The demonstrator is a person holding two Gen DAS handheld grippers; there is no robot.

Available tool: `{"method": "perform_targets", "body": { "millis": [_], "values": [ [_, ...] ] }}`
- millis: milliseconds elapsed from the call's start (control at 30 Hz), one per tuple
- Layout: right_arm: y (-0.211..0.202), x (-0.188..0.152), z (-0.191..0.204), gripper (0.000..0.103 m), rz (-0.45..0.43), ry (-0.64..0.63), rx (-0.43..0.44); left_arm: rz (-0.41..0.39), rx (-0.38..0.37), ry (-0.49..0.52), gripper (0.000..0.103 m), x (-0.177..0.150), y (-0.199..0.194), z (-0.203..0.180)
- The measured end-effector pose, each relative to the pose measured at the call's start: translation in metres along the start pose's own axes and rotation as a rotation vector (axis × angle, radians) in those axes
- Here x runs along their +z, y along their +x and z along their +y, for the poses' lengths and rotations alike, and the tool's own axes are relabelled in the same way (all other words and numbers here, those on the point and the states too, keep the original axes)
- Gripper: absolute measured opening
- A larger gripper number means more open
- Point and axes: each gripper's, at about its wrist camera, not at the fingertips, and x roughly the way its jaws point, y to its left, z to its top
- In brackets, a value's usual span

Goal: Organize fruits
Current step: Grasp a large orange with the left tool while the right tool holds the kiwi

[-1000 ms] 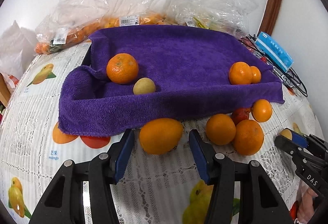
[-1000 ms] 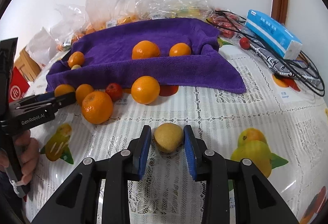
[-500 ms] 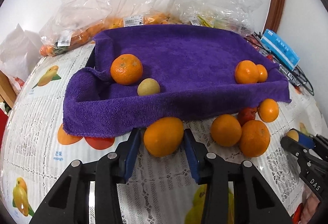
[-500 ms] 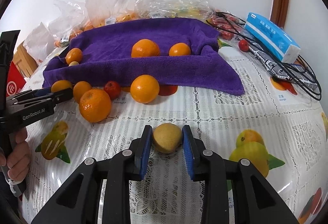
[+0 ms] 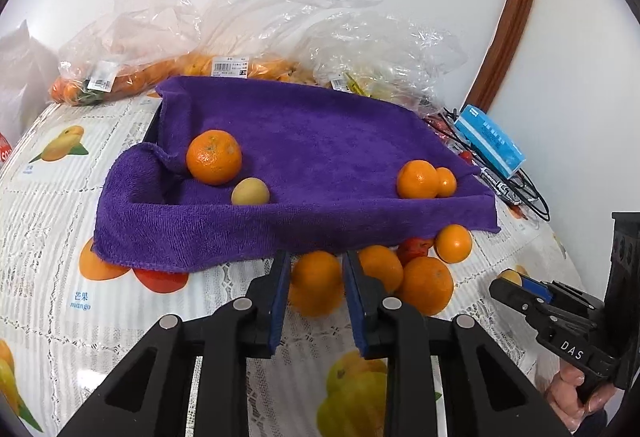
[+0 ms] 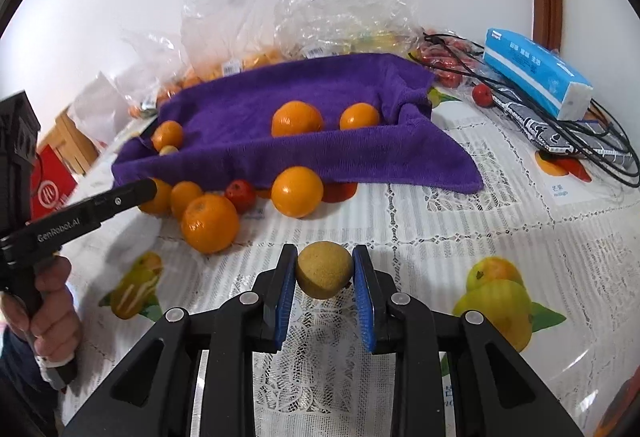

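Observation:
My left gripper [image 5: 315,269] is shut on an orange [image 5: 316,283] and holds it just above the tablecloth, in front of the purple towel-lined tray [image 5: 320,141]. The tray holds a large orange [image 5: 214,162], a small yellow-brown fruit [image 5: 250,192] and two oranges [image 5: 418,179] at its right. My right gripper [image 6: 325,269] is shut on a yellow-brown round fruit [image 6: 324,269], lifted off the table. Loose oranges [image 6: 210,223] [image 6: 297,191] and a small red fruit [image 6: 240,195] lie in front of the tray.
Plastic bags of fruit [image 5: 192,49] stand behind the tray. A blue tissue pack [image 6: 536,77], black cables and a remote [image 6: 568,135] lie at the right. A red box [image 6: 52,189] is at the left table edge. The lace tablecloth [image 6: 440,221] covers the table.
My left gripper closed on the orange and lifted it toward the tray. My right gripper tightened on the yellow-brown fruit and raised it off the table.

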Motion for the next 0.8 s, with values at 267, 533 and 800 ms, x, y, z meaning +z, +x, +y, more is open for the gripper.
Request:
{"method": "perform_targets", "body": {
  "millis": [267,533,800],
  "values": [
    [0.003,0.001,0.004,0.028,0.009,-0.012,-0.035,0.11,0.046,0.033,0.032,-0.001,0.019,-0.005],
    [0.006,0.0,0.005,0.028,0.021,-0.025,-0.042,0.093,0.047,0.074,0.031,-0.003,0.017,-0.015],
    [0.0,0.0,0.002,0.028,-0.011,-0.005,-0.037,-0.022,-0.004,0.04,0.031,-0.001,-0.007,-0.009]
  ]
}}
